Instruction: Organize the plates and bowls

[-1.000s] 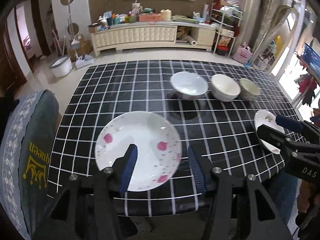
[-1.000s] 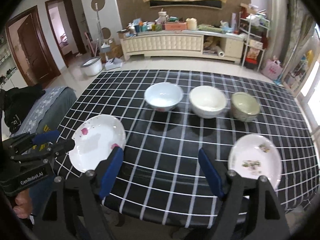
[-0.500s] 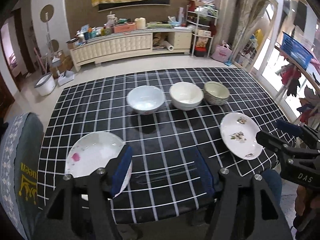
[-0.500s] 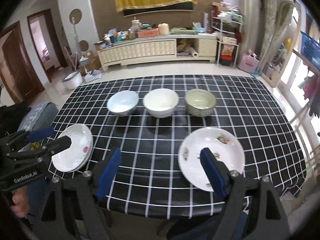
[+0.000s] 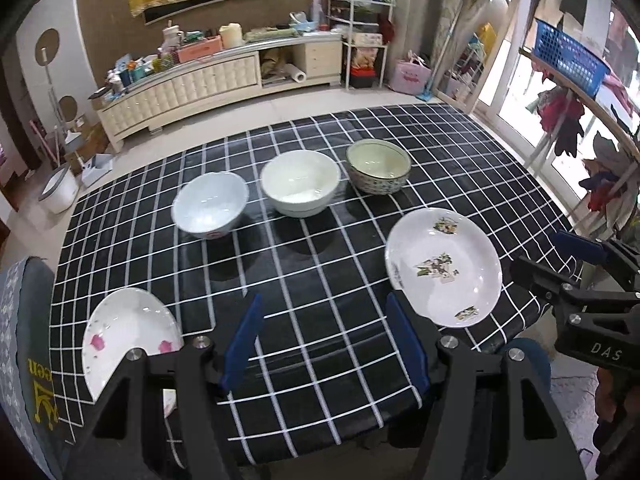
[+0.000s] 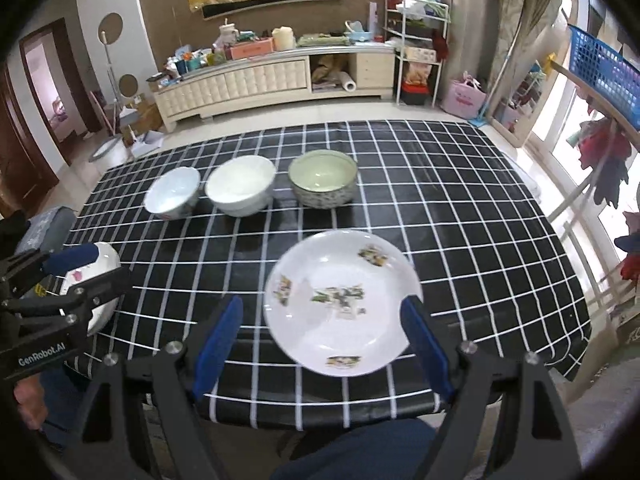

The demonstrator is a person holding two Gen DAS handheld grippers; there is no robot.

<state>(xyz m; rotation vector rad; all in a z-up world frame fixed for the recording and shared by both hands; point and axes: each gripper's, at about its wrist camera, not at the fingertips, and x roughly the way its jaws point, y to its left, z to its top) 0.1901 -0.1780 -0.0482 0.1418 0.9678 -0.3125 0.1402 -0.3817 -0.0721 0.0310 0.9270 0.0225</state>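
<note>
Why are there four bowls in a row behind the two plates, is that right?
Not quite: the row has three bowls, not four. The right wrist view shows a bluish bowl, a white bowl and a patterned bowl. The two plates, pink-flowered and leaf-printed, do lie nearer than the row.

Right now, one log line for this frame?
left gripper: open | right gripper: open | floral plate: untouched | three bowls: unstacked
</note>
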